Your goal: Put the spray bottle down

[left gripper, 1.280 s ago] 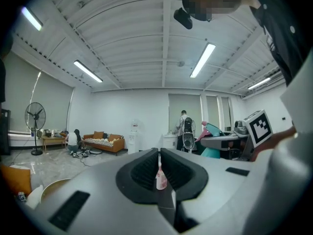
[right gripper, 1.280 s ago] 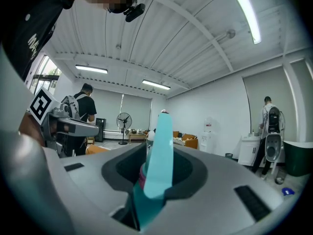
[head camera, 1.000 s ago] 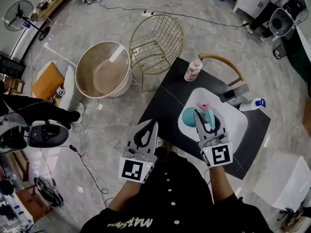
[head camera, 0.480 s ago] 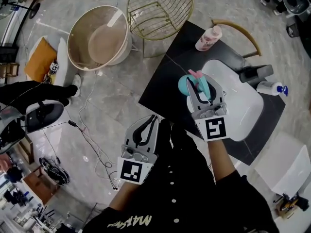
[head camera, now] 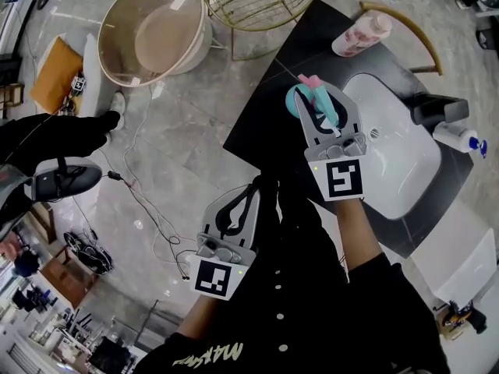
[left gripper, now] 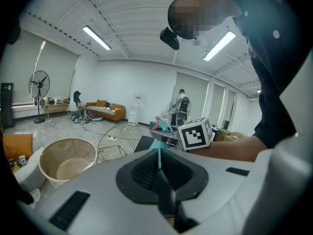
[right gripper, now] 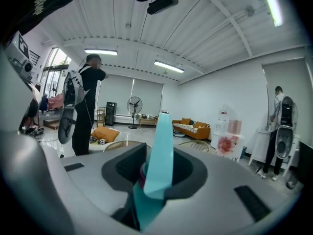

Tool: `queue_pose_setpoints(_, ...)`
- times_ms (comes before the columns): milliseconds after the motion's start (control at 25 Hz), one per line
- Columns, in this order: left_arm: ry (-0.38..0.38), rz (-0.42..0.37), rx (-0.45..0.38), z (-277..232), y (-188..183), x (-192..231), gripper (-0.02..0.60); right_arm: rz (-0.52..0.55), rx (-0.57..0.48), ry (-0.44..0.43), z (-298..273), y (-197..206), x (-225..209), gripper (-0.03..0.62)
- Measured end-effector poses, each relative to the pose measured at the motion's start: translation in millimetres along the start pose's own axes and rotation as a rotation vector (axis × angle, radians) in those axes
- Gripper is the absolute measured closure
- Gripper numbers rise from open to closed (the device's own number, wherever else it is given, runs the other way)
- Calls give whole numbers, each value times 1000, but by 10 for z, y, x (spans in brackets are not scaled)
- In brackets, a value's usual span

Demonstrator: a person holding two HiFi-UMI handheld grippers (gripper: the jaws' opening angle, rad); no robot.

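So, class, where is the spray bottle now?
In the head view, the spray bottle is clamped in the right gripper over the left edge of the black counter, beside the white sink.

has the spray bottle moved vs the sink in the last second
Yes. In the head view the spray bottle, held in the right gripper, has shifted left, off the sink to over the counter.

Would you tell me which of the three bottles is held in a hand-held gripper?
The teal spray bottle, clamped in the right hand-held gripper; the pink bottle and the white blue-capped bottle rest by the sink, untouched.
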State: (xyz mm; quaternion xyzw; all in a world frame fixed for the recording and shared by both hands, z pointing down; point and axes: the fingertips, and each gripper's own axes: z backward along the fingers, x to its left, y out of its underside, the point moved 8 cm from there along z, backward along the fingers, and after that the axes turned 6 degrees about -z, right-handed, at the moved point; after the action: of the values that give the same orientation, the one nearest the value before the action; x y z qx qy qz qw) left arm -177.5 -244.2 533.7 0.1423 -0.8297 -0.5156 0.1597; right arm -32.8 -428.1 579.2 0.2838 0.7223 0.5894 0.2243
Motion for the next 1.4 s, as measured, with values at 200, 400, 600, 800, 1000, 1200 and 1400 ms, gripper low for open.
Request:
queue_pose_setpoints(200,-3,14,16,7,65,59,558,24,6,-6,-105,36,44,485)
queue_pose_setpoints(400,-6,28,33,-38,158,47,558,90,49,-22,-129,109,80,484)
queue_pose_setpoints(600,-13,38,49,-62,205,35,558,107,45,-24,-165,125,107,480)
queue_pose_setpoints(800,-16,24,41,-69,145,24,558,92,26,-42,-139,75,83,420)
queue_pose_setpoints(1000,5,0,17,-79,-26,-8,558,53,-4,-71,52,-108,71,398)
queue_pose_setpoints(1200,26,-36,-46,-156,-302,-50,558,80,33,-95,397,-292,54,395)
queue_pose_setpoints(1400,49,-89,-136,-169,-654,-15,558,121,32,-58,760,-570,33,396)
